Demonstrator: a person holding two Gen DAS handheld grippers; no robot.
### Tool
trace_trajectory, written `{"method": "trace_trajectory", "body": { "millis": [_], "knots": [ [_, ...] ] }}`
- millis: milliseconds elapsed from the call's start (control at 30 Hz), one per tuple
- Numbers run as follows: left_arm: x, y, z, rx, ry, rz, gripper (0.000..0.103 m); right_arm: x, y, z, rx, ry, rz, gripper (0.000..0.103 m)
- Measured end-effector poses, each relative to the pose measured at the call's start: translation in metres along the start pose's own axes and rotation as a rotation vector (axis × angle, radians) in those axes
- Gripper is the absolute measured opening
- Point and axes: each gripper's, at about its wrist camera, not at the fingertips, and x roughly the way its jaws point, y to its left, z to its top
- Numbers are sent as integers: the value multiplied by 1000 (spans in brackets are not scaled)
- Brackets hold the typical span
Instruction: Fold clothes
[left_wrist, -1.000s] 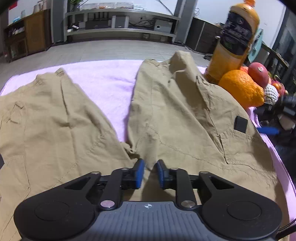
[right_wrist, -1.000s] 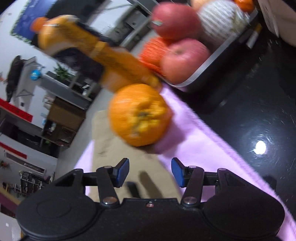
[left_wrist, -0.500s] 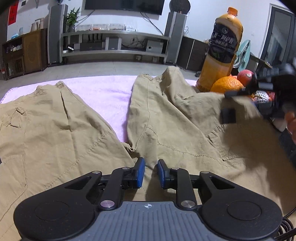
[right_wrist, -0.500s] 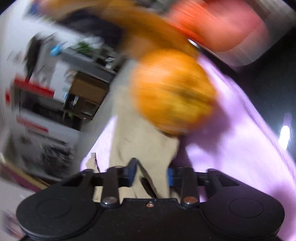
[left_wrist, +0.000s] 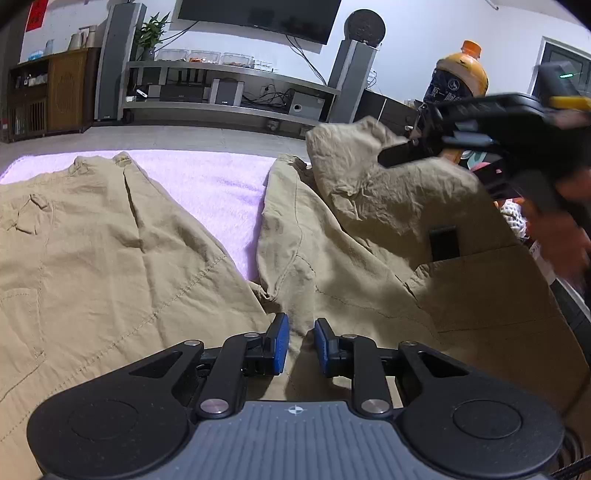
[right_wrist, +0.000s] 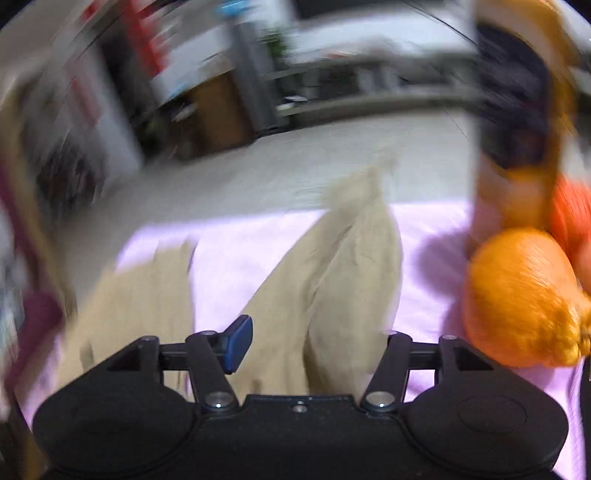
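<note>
While the right gripper lifts a pinched leg hem, the left gripper clamps the limp, light shorts at the crotch

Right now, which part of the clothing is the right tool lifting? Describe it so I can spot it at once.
On the pink towel lie khaki shorts with two legs spread apart. Follow the leg nearer the orange juice bottle to its far end. That hem corner is raised off the towel and folded back, pinched in the right tool, while the other leg lies flat.
</note>
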Motion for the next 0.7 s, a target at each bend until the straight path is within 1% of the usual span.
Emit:
{"method": "trace_trajectory", "body": {
  "millis": [100,133,167,200,267,300,333,400,533,700],
  "knots": [
    [0,1,1,-6,-1,-5,24,15,-23,31,131,-11,-10,55],
    [1,3,1,-9,-1,-7,24,21,-25,39,147,-16,-25,53],
    [1,3,1,-12,-1,-9,24,25,-25,45,149,-24,-40,44],
    [1,4,2,-16,-1,-12,24,30,-25,51,149,-32,-53,41],
    [2,6,2,-21,-1,-16,24,35,-15,54,94,-40,-126,14],
    [2,6,2,-24,0,-16,24,38,-10,55,64,-44,-164,11],
    [1,6,2,-27,0,-16,24,41,-4,56,35,-48,-202,10],
    [2,6,2,-32,0,-19,24,28,15,47,-95,-124,-312,8],
    [3,6,3,-29,-1,-15,24,20,15,33,-190,-159,-465,8],
    [5,0,4,10,-1,15,24,11,14,17,-301,-195,-652,9]
  ]
}}
